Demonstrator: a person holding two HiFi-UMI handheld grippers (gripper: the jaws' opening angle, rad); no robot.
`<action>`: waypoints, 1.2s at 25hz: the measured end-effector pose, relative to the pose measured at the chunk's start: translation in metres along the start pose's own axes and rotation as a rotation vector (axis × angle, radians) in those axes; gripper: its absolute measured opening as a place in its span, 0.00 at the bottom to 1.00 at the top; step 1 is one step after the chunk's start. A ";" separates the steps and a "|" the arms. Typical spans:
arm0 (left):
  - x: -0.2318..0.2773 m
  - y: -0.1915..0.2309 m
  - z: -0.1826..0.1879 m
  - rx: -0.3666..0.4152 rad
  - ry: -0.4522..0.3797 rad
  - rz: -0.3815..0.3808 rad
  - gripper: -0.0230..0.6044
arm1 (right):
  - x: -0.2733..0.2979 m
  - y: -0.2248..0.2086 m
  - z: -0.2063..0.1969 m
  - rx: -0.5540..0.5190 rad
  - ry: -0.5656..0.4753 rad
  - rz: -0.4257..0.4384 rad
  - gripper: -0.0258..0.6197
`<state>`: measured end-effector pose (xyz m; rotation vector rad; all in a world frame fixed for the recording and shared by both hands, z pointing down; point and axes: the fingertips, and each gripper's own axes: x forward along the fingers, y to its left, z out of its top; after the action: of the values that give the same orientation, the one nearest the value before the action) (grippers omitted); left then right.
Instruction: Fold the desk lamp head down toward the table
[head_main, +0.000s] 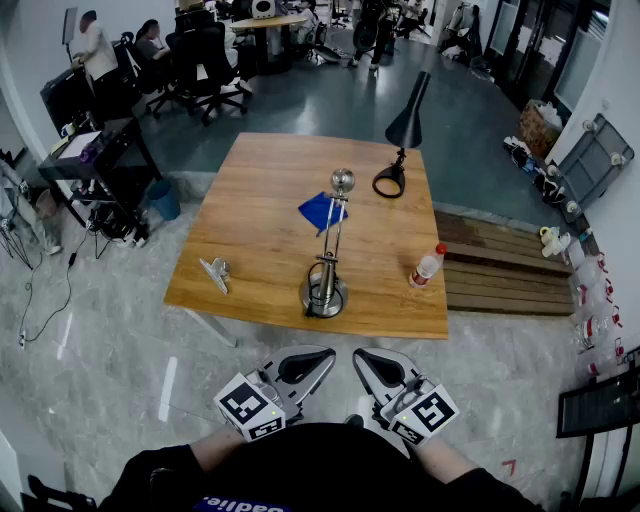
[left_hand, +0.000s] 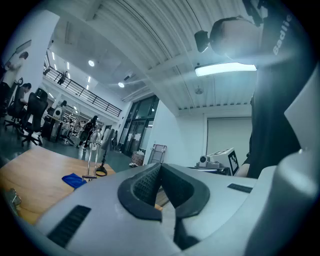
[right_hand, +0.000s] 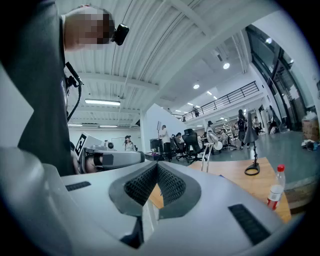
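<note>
Your left gripper (head_main: 303, 366) and right gripper (head_main: 377, 367) both have jaws closed on nothing. The desk lamp (head_main: 326, 287) stands at twelve o'clock.

Silver desk lamp (head_main: 325, 288) upright on wooden table (head_main: 265, 250)

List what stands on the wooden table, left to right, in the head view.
metal clip → silver desk lamp → black lamp → plastic bottle
</note>
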<state>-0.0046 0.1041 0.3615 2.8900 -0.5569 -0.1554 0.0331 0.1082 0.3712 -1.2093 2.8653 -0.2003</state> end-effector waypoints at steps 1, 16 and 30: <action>0.000 0.001 0.000 0.000 0.002 0.000 0.05 | 0.001 0.000 0.000 0.000 0.001 0.000 0.05; 0.010 0.010 -0.009 0.002 0.024 0.020 0.05 | 0.004 -0.011 -0.001 0.012 -0.003 0.024 0.05; 0.061 0.013 -0.023 0.035 0.042 0.133 0.05 | -0.018 -0.056 0.004 0.000 0.000 0.125 0.05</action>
<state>0.0501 0.0736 0.3823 2.8699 -0.7485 -0.0655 0.0857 0.0822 0.3739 -1.0259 2.9272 -0.1971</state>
